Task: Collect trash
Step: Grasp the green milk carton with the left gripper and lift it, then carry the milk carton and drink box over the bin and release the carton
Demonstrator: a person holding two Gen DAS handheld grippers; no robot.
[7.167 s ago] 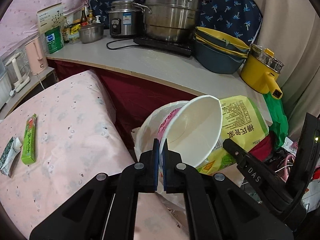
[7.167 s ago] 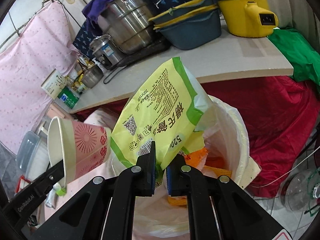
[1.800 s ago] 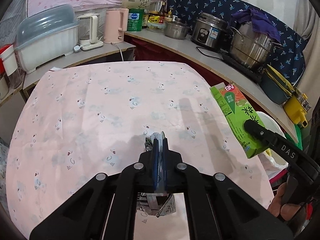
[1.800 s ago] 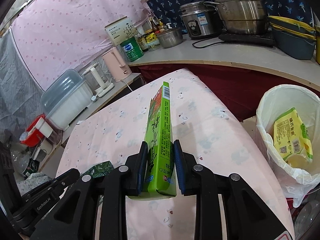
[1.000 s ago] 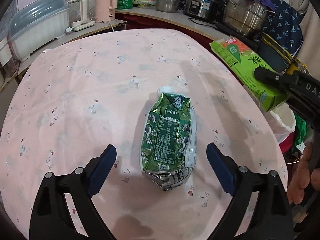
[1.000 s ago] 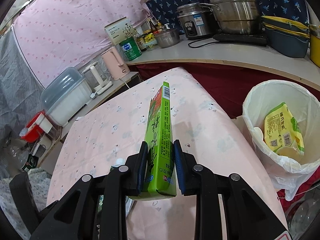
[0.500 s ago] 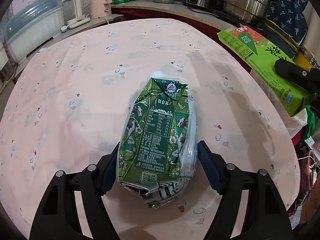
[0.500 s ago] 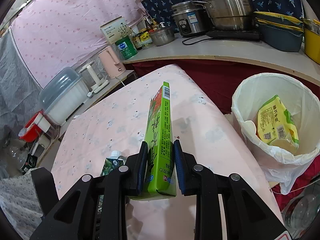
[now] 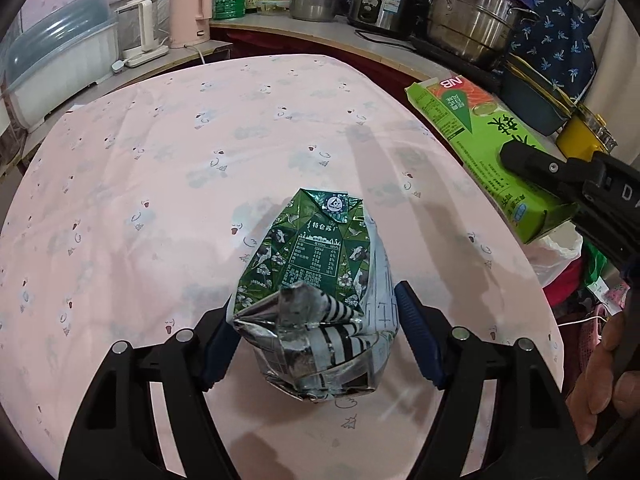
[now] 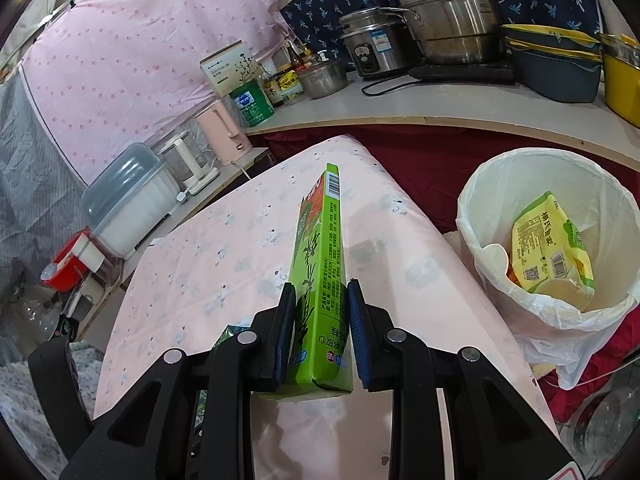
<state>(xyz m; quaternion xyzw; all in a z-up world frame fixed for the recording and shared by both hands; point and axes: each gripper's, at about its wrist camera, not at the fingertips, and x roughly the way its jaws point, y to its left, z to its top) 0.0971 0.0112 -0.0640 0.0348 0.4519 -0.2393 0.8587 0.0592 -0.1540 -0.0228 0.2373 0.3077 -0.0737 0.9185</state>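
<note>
Left gripper (image 9: 316, 336) jaws spread wide around crumpled dark-green milk carton (image 9: 316, 280) lying on pink patterned tablecloth (image 9: 160, 184); whether pads press carton, cannot tell. Right gripper (image 10: 320, 332) pinches long light-green cardboard box (image 10: 320, 272), raised above table. Beyond: white bag-lined bin (image 10: 500, 184) holding yellow snack packet (image 10: 552, 244).

Light green box (image 9: 486, 142), at right: white "NB" on a red patch at its far end. Crushed dark green carton (image 9: 308, 256), centre: nutrition table, figures too small to read. Right gripper (image 9: 568, 170): letter "D" visible.
</note>
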